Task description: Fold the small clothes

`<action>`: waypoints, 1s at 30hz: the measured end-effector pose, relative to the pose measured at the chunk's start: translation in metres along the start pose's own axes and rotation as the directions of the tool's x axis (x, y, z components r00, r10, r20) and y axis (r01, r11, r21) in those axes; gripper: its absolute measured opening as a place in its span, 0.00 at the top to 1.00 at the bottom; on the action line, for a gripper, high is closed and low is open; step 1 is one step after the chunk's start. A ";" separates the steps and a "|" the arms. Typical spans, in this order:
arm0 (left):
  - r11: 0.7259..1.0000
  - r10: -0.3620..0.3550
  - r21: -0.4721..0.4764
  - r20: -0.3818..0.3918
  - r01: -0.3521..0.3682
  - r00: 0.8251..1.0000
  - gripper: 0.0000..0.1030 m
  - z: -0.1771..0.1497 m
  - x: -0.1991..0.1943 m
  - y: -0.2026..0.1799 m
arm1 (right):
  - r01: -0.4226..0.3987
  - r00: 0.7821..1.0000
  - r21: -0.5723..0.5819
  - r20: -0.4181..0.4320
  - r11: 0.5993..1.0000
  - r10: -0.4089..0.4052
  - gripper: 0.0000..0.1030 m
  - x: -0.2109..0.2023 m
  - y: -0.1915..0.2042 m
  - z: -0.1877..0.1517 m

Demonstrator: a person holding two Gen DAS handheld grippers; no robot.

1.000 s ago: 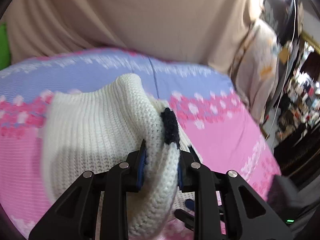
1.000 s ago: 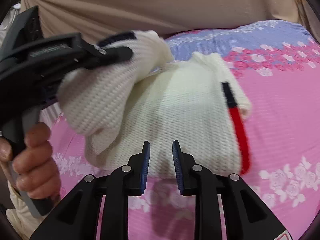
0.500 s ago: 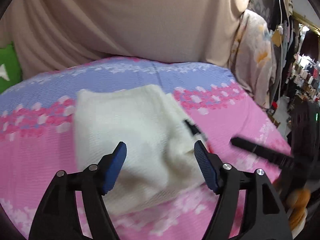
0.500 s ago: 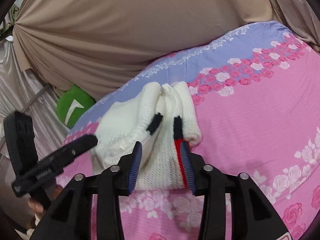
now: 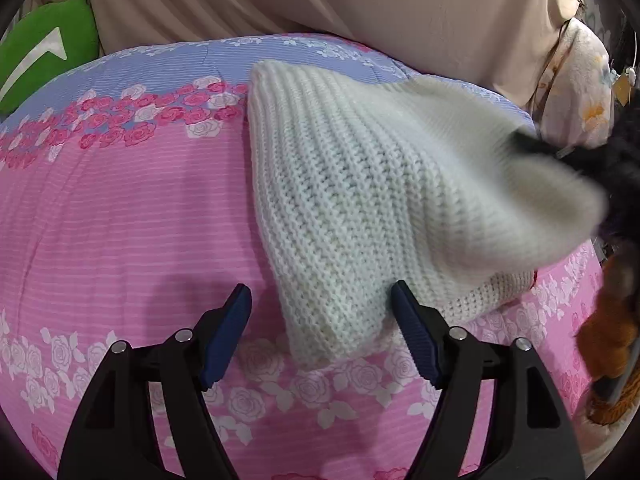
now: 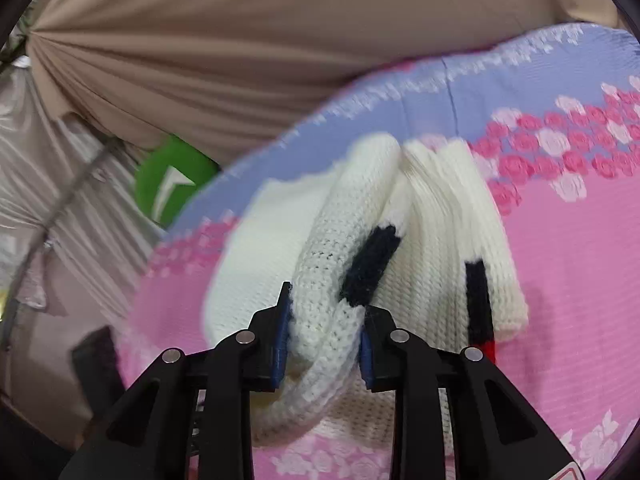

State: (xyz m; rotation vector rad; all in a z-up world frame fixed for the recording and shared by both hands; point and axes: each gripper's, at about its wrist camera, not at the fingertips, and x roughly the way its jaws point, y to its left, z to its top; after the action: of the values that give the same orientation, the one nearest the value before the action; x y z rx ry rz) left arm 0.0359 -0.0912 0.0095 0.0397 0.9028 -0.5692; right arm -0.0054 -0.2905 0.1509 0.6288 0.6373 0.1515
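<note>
A small white knit sweater with black and red trim lies on the pink and purple flowered bedspread. My left gripper is open and empty, its jaws on either side of the sweater's near corner. My right gripper is shut on a white sleeve with a black cuff band and lifts it off the folded body. In the left wrist view the right side of the sweater is raised and blurred where the right gripper holds it.
A beige curtain hangs behind the bed. A green cushion sits at the far left; it also shows in the right wrist view. A patterned cloth hangs at the right edge of the bed.
My left gripper let go of the sleeve, opened and drew back. My right gripper moved in, closed on the sleeve and is lifting it.
</note>
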 end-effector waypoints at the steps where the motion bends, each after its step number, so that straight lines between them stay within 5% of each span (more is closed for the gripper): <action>1: 1.000 0.000 -0.003 -0.002 0.000 1.000 0.31 0.000 0.001 0.001 | -0.003 1.000 0.009 0.018 1.000 0.003 0.75 -0.007 -0.008 0.001; 5: 1.000 -0.002 0.014 -0.002 0.002 1.000 0.29 -0.002 0.013 0.001 | 0.194 0.976 0.077 -0.114 0.978 -0.185 0.80 0.027 -0.065 -0.018; 8: 0.999 0.020 0.033 -0.003 -0.020 1.000 0.29 -0.001 0.013 -0.004 | 0.127 0.991 0.118 -0.068 0.985 -0.119 0.76 0.013 -0.067 -0.022; 11: 1.000 -0.004 0.022 0.009 0.004 1.000 0.31 0.003 -0.005 -0.003 | 0.234 0.972 0.033 0.024 0.972 -0.235 0.67 -0.013 -0.038 -0.018; 13: 0.999 -0.031 0.021 0.061 0.030 0.998 0.31 0.007 -0.028 -0.006 | 0.242 0.968 -0.024 0.068 0.970 -0.240 0.59 -0.026 -0.021 -0.016; 16: 0.998 -0.059 0.025 0.135 0.056 0.989 0.30 0.020 -0.051 -0.012 | 0.191 0.981 -0.063 0.056 0.980 -0.188 0.38 -0.027 -0.013 -0.013; 19: 0.998 -0.056 0.024 0.153 0.053 0.987 0.29 0.035 -0.051 -0.021 | 0.228 0.972 -0.096 -0.036 0.969 -0.232 0.36 0.010 -0.019 -0.012; 21: 0.998 -0.059 0.004 0.141 0.059 0.988 0.29 0.041 -0.044 -0.023 | 0.264 0.958 -0.106 -0.086 0.959 -0.273 0.45 0.026 -0.028 -0.017; 22: 0.998 -0.062 -0.008 0.136 0.064 0.989 0.29 0.043 -0.043 -0.022 | 0.271 0.956 -0.121 -0.086 0.955 -0.282 0.64 0.027 -0.026 -0.019; 23: 0.998 -0.064 -0.017 0.135 0.067 0.989 0.29 0.044 -0.042 -0.021 | 0.245 0.964 -0.125 -0.072 0.961 -0.255 0.83 0.020 -0.022 -0.017; 25: 0.998 -0.056 -0.017 0.137 0.059 0.989 0.29 0.045 -0.041 -0.019 | 0.137 0.991 -0.078 0.006 0.988 -0.137 0.95 -0.010 -0.021 -0.010; 28: 0.999 -0.029 -0.013 0.116 0.030 0.993 0.29 0.042 -0.031 -0.018 | 0.152 0.980 -0.026 0.136 0.988 -0.147 1.00 -0.048 -0.036 -0.001; 30: 1.000 -0.013 -0.022 0.072 0.015 0.997 0.29 0.038 -0.015 -0.014 | 0.279 0.957 0.013 0.077 0.960 -0.279 1.00 -0.036 -0.067 0.000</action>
State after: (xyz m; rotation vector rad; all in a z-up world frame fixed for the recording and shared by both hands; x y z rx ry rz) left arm 0.0493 -0.1063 0.0471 -0.0073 0.8399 -0.5699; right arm -0.0382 -0.3562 0.1294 0.5380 0.6442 -0.1371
